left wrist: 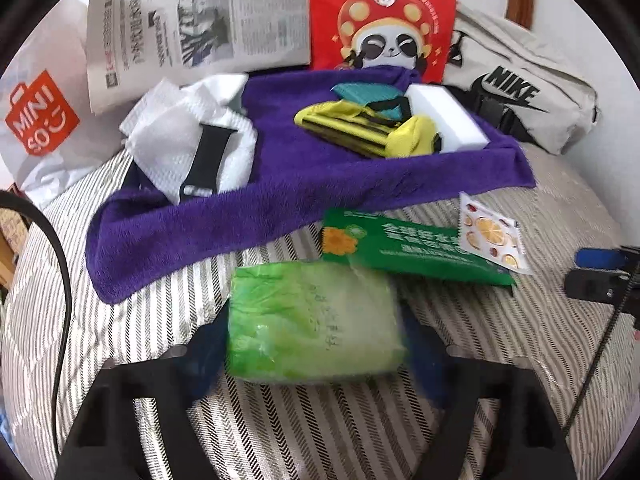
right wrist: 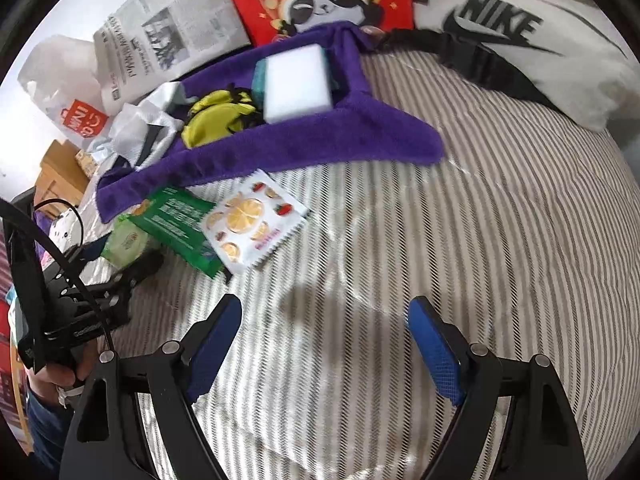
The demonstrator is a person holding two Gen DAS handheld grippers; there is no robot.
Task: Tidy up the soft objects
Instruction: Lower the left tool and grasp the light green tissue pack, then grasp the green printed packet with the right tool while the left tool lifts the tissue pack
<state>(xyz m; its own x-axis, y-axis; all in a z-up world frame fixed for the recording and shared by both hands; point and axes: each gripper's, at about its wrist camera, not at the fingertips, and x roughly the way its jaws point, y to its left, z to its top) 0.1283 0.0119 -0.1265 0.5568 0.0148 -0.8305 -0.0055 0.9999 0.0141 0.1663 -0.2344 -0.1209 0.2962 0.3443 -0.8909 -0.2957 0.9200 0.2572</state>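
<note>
My left gripper (left wrist: 316, 344) is shut on a light green soft pack (left wrist: 312, 320), held just above the striped bedcover; it also shows in the right wrist view (right wrist: 128, 242). Beyond it lie a dark green packet (left wrist: 416, 246) and a fruit-print sachet (left wrist: 490, 236). A purple towel (left wrist: 280, 200) carries a white sponge block (left wrist: 448, 118), a yellow pouch (left wrist: 360, 124), a teal sponge (left wrist: 360, 94) and white cloth (left wrist: 176, 136) with a black watch strap (left wrist: 208, 160). My right gripper (right wrist: 324, 344) is open and empty over bare bedcover, right of the sachet (right wrist: 252, 220).
A newspaper (left wrist: 192, 28), a red panda bag (left wrist: 384, 20), a white Nike bag (left wrist: 520, 92) and a Miniso bag (left wrist: 40, 120) stand along the back. A black cable (left wrist: 60, 260) hangs at the left. Striped bedcover (right wrist: 500, 240) stretches to the right.
</note>
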